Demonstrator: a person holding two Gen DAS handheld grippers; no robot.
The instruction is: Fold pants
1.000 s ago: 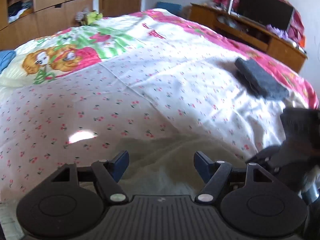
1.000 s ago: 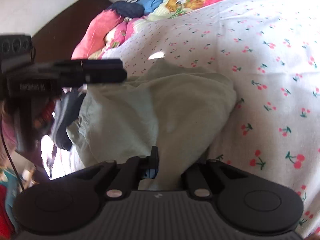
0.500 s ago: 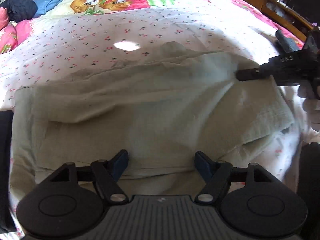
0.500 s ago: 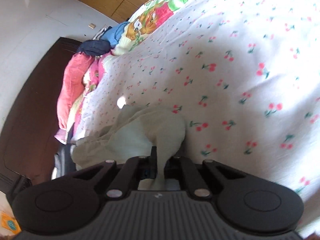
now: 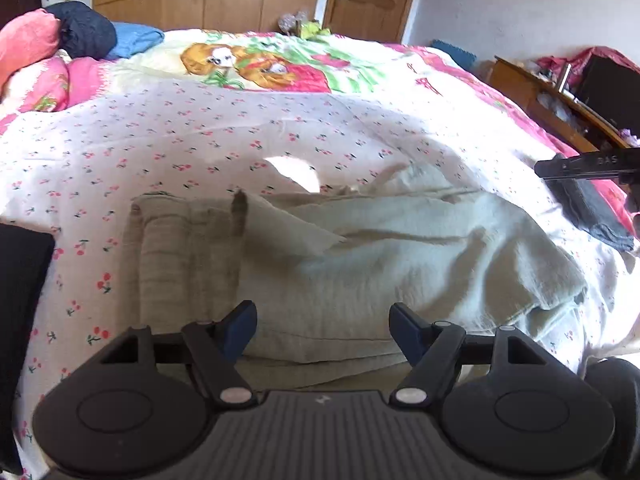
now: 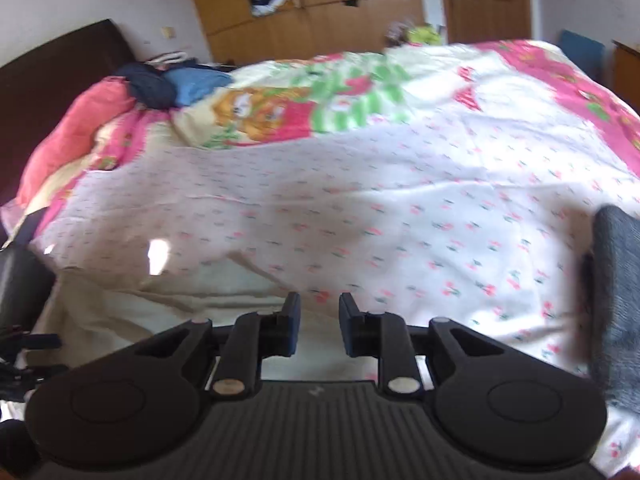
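Observation:
Pale beige-green pants (image 5: 360, 264) lie rumpled on the cherry-print bed sheet (image 5: 200, 152), waistband at the left, cloth bunched toward the right. My left gripper (image 5: 322, 326) hovers open just above their near edge, nothing between its fingers. In the right wrist view the pants (image 6: 168, 312) show as a pale strip at the lower left. My right gripper (image 6: 318, 320) is above the sheet, its jaws opening, with a narrow gap and no cloth between them. Part of the right gripper (image 5: 588, 166) juts in at the right edge of the left wrist view.
A folded dark grey garment (image 5: 592, 212) lies at the bed's right side (image 6: 620, 288). Pillows and dark and blue clothes (image 5: 80, 36) pile at the headboard end. A wooden cabinet (image 5: 560, 104) stands beyond the right edge, wardrobes and a door behind.
My right gripper let go of the pants' cloth, opened a little and rose away over the sheet. The left gripper swung over the pants and stays open.

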